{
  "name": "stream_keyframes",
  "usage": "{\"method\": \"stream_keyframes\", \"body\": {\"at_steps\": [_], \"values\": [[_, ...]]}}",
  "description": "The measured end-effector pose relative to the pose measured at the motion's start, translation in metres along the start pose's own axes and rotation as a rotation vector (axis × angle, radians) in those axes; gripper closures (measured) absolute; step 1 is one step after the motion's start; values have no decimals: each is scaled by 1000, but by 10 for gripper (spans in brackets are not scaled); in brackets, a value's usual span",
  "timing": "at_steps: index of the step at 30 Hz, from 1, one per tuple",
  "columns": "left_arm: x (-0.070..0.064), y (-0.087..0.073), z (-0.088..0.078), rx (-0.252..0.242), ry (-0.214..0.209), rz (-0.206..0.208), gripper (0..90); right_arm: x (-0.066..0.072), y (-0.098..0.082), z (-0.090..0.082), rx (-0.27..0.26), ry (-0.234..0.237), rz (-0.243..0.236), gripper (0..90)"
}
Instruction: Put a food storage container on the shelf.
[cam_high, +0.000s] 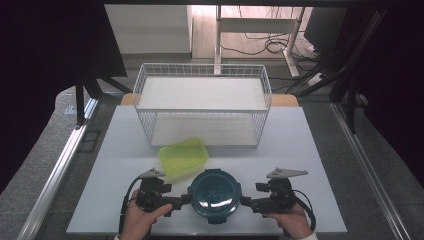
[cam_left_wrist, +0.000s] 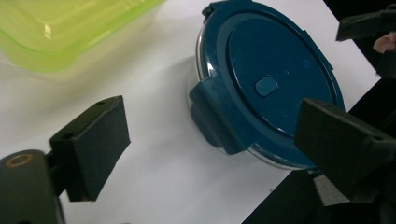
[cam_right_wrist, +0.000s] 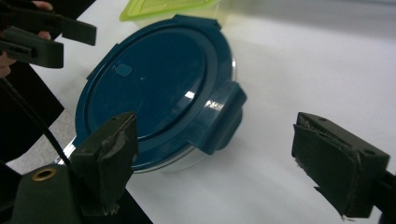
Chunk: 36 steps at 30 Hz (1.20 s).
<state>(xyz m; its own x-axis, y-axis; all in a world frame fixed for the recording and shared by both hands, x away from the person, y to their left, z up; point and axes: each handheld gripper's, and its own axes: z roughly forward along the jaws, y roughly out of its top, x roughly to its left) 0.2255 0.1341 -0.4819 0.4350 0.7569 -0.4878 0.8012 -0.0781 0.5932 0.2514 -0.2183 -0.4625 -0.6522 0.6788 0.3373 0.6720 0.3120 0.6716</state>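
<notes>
Dark blue round container with clip-lock lid sitting at the near edge of the white bench, right between both grippers. Left gripper spread wide open at its left side clip, nothing pinched. Right gripper same deal on the other side, released, jaws straddling the right clip without pressing. Yellow-green lidded box just behind the container, nearly touching. White wire basket further back, well apart.
</notes>
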Motion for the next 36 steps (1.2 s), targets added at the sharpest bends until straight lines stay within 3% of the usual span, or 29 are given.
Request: {"method": "stream_keyframes", "body": {"at_steps": [5,10,14,19,25,36], "values": [[1,4,13,14,-38,-45,82,-3,2,11,20,39,55,120],[0,6,22,12,-51,-60,82,-8,4,18,24,65,99,110],[-1,5,30,22,-81,-75,83,-8,3,32,60,78,129,92],[1,3,36,27,-104,-99,83,-7,2,39,71,81,149,85],[6,-1,45,33,-131,-140,78,-8,1,47,78,122,196,90],[3,-6,54,57,-186,-175,92,-10,-2,56,94,169,246,143]]}}
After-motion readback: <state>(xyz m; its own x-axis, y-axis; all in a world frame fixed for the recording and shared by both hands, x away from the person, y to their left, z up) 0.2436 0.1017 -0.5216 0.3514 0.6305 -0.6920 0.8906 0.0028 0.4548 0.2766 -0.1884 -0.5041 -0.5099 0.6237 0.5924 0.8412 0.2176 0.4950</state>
